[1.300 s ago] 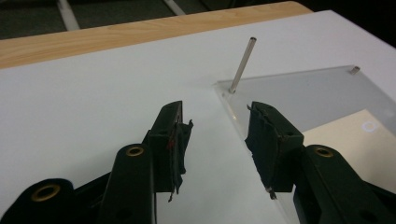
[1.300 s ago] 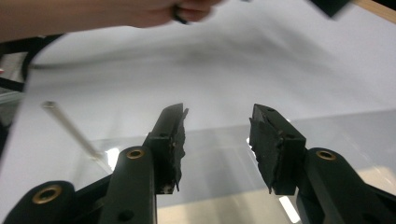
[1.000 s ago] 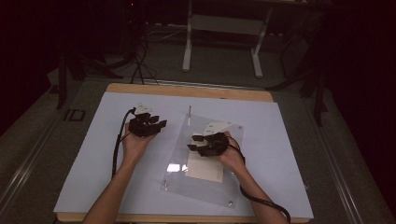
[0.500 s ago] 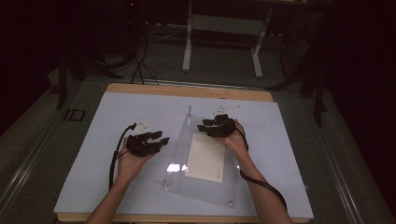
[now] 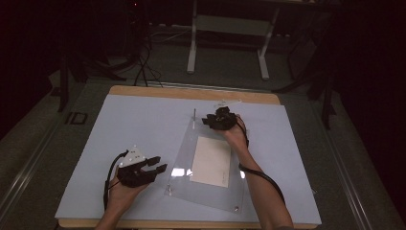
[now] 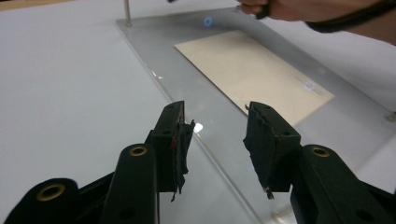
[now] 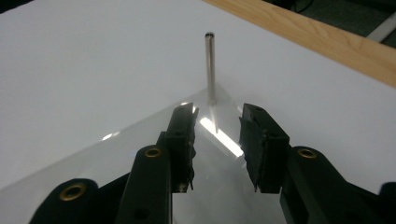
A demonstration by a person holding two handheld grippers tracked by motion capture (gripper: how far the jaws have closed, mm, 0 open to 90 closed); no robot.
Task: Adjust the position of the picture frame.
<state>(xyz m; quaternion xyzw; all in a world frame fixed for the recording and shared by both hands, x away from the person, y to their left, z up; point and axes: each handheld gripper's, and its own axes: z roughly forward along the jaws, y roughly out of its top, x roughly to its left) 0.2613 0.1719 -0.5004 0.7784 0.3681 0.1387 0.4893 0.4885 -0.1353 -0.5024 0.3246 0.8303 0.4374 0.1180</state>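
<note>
Left hand-held gripper (image 5: pixel 154 166) nearer clear plate (image 5: pixel 210 194)

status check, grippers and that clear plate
Left gripper open at clear plate edge. Right gripper open, closing toward corner pin. Paper sheet flat underneath. Nothing blocking.

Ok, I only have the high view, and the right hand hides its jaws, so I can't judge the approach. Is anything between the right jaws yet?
Observer: No. The right gripper has empty jaws that have just been closing. The upright metal pin stands just beyond their tips.
Operator: What lies under them?
Observer: The corner of the clear plate, where that pin is set.
Operator: And the left side?
Observer: The left gripper is open and empty. The plate's edge runs below the gap between its jaws, which point toward the beige sheet.
</note>
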